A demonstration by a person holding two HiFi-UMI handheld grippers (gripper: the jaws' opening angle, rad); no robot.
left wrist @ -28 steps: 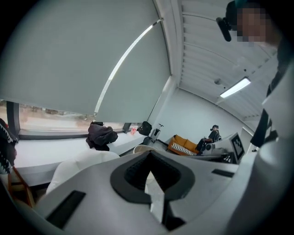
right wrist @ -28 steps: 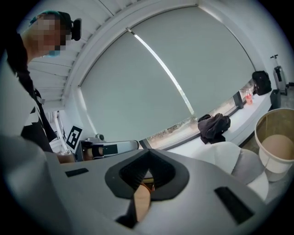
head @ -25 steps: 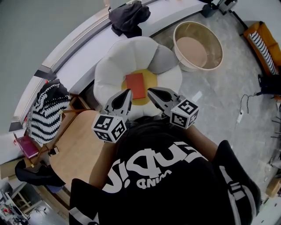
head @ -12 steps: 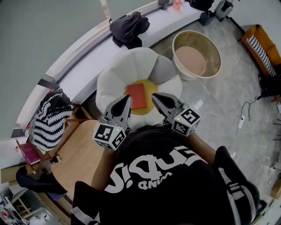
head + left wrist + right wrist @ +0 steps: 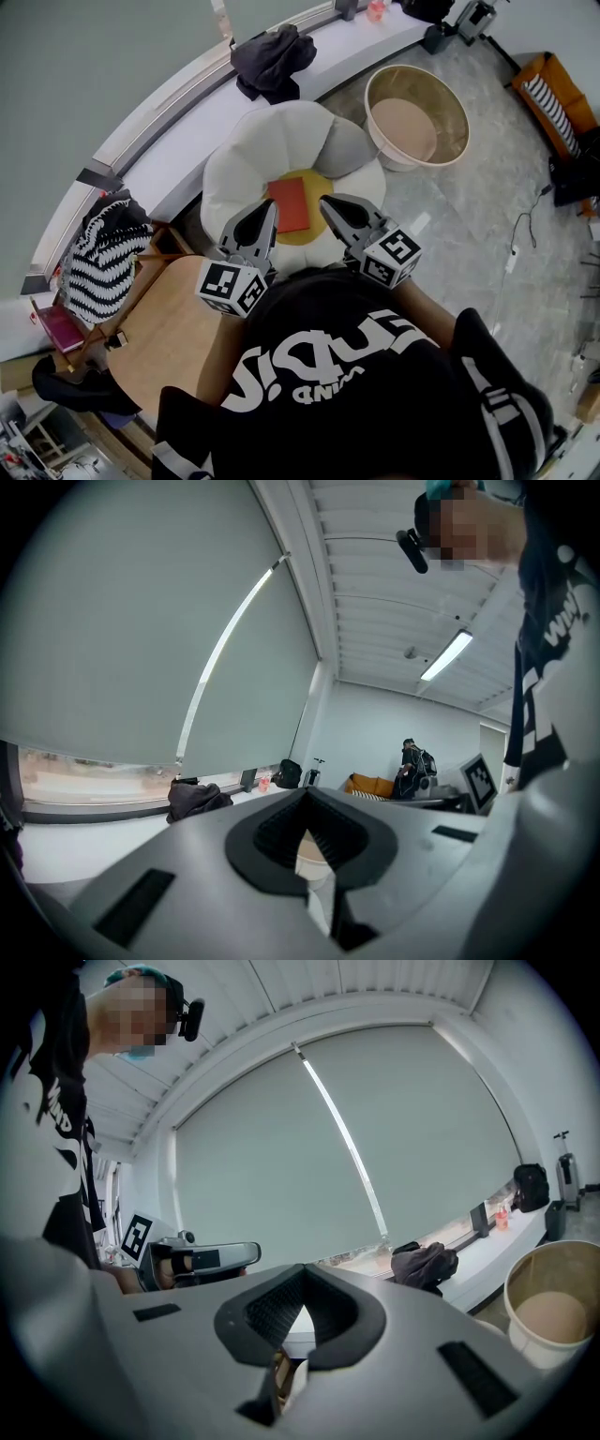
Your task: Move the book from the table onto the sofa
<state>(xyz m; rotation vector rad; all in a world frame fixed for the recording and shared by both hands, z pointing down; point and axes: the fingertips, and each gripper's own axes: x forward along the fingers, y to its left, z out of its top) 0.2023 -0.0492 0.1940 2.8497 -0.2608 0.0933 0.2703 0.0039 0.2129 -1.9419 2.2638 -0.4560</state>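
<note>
Two tools: left tool (image 5: 270,208), right tool (image 5: 328,202), both closed.
Book (image 5: 290,203): on sofa (image 5: 242,159), between tool tips.
Tub (image 5: 448,103): beyond right tool, pinkish bottom showing.

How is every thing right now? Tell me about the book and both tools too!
book: lying flat on the sofa's yellow middle, not held.
sofa: flower-shaped, carrying the book.
left tool: shut, empty.
right tool: shut, empty.
tub: upright, open on top.
jacket: crumpled on the window ledge.
striped bag: slumped, left of the sofa.
</note>
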